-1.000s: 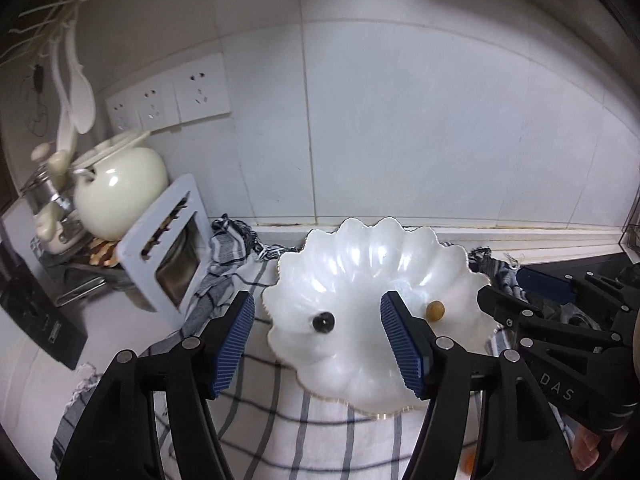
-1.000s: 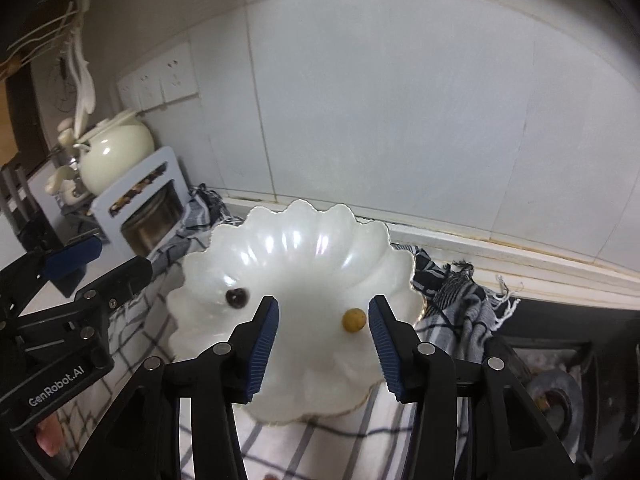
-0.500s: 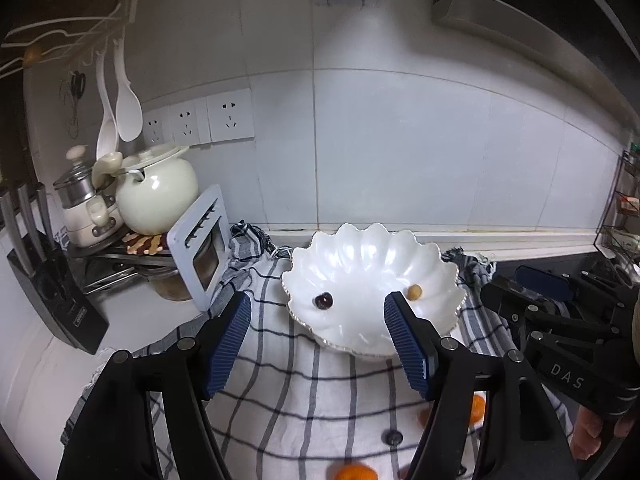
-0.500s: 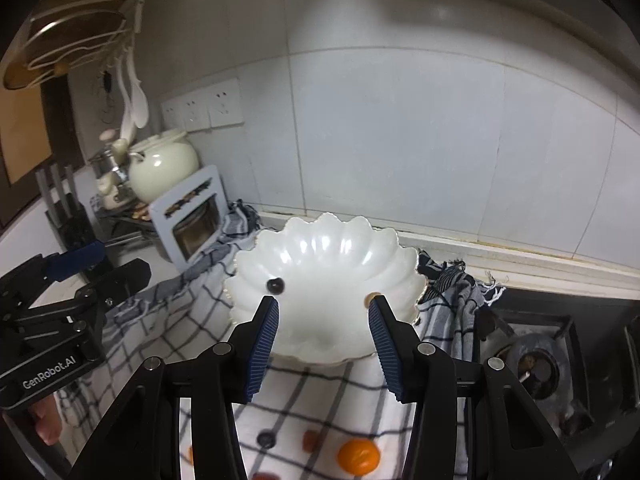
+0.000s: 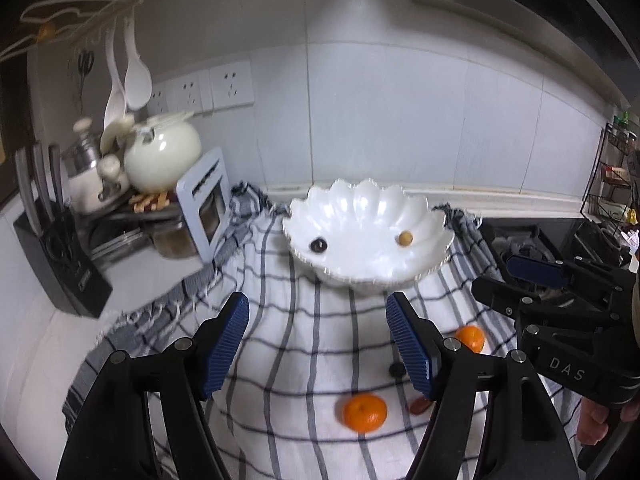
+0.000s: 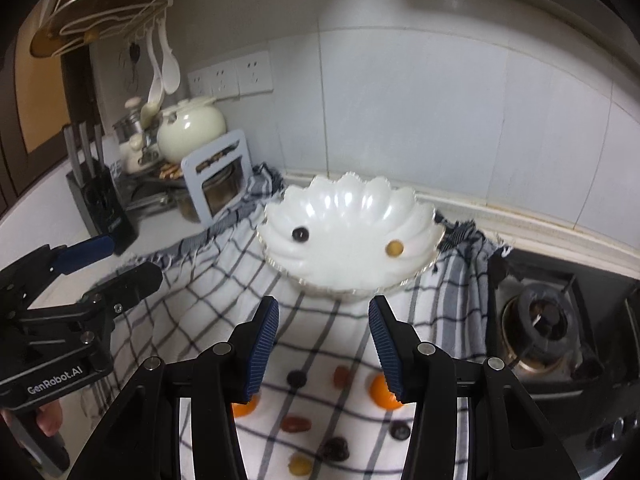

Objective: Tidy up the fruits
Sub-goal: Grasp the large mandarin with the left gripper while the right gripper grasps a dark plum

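Observation:
A white scalloped bowl (image 5: 340,208) (image 6: 416,216) stands on a checked cloth and holds a dark grape (image 5: 319,244) (image 6: 300,234) and a yellow fruit (image 5: 405,239) (image 6: 394,248). On the cloth nearer me lie two oranges (image 5: 365,413) (image 5: 469,338) (image 6: 382,393), dark grapes (image 6: 296,377) and brown dates (image 6: 295,424). My left gripper (image 5: 318,346) is open and empty, above the cloth short of the bowl. My right gripper (image 6: 323,346) is open and empty, also short of the bowl, over the loose fruit.
A knife block (image 5: 56,256), a cream kettle (image 5: 162,156) and a grey rack (image 5: 204,204) stand at the left. A gas hob (image 6: 548,320) lies at the right. Tiled wall with sockets (image 5: 232,86) is behind.
Both grippers have pulled back and up from the bowl, which now looks smaller. The loose oranges, grapes and dates on the cloth have come into view. Both stay open.

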Demonstrator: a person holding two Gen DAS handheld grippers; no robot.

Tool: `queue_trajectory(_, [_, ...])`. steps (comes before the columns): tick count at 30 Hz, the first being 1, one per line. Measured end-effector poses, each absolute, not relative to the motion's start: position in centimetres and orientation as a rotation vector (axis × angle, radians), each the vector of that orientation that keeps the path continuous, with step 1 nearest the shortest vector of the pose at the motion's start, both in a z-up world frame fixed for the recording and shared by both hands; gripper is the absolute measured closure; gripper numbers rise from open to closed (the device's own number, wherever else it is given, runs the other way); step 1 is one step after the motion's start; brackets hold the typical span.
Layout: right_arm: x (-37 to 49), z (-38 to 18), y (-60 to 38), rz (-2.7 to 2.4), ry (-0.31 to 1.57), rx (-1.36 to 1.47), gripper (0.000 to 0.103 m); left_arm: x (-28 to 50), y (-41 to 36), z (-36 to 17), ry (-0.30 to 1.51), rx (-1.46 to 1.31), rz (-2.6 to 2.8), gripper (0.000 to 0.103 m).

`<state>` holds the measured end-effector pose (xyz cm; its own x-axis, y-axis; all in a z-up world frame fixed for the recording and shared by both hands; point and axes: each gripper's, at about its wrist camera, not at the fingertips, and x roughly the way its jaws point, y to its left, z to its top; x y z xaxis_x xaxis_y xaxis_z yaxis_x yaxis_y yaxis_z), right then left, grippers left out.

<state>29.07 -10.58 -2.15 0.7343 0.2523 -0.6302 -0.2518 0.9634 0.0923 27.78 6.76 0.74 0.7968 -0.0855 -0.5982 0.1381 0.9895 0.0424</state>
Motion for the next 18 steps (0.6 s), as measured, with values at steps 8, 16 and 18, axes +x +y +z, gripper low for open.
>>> queue_trajectory(8, [28.1, -4.8, -9.8, 0.274, 0.770, -0.014, 0.055, 27.1, 7.2, -1.8, 0.697, 0.105, -0.109, 0.032])
queue_trajectory(16, [27.0, -8.2, -9.8, 0.260, 0.861, -0.003, 0.055, 26.2, 7.2, -4.7, 0.752, 0.113, -0.116, 0.032])
queue_trajectory(18, [26.7, -8.9, -9.9, 0.252, 0.874, -0.009, 0.055, 25.9, 7.0, -5.6, 0.774, 0.109, -0.124, 0.032])
